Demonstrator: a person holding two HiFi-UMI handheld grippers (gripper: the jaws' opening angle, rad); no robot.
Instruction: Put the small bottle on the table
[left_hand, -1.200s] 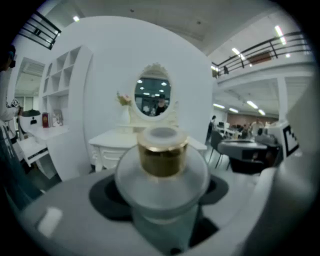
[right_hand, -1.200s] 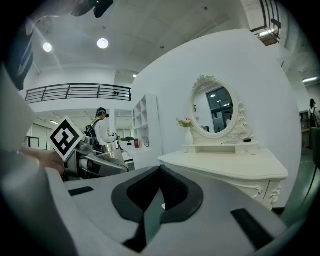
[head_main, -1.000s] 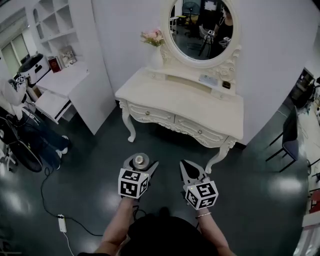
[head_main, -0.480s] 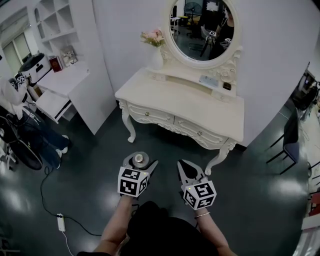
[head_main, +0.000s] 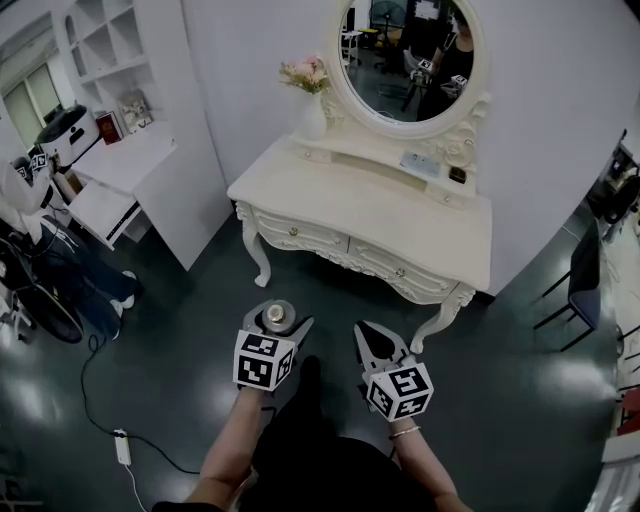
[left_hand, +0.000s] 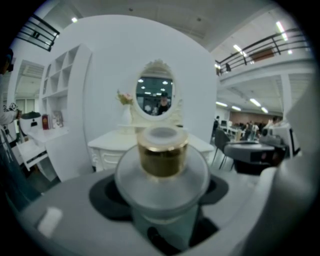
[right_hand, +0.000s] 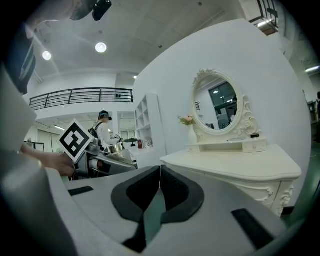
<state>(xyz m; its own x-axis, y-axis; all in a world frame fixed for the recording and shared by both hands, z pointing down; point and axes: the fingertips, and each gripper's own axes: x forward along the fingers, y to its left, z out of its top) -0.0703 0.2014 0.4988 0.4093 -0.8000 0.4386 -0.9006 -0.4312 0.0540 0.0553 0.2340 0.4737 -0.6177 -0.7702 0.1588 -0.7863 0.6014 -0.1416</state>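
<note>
L tool (head_main: 282, 319) tight on upright small bottle (left_hand: 162, 156) btwn its jaws; R tool (head_main: 366, 333) closed, empty.

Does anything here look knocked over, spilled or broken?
Nothing stands out. The small bottle sits upright in the left gripper, cap on; the right gripper is shut and empty. On the dressing table the flower vase stands upright.
</note>
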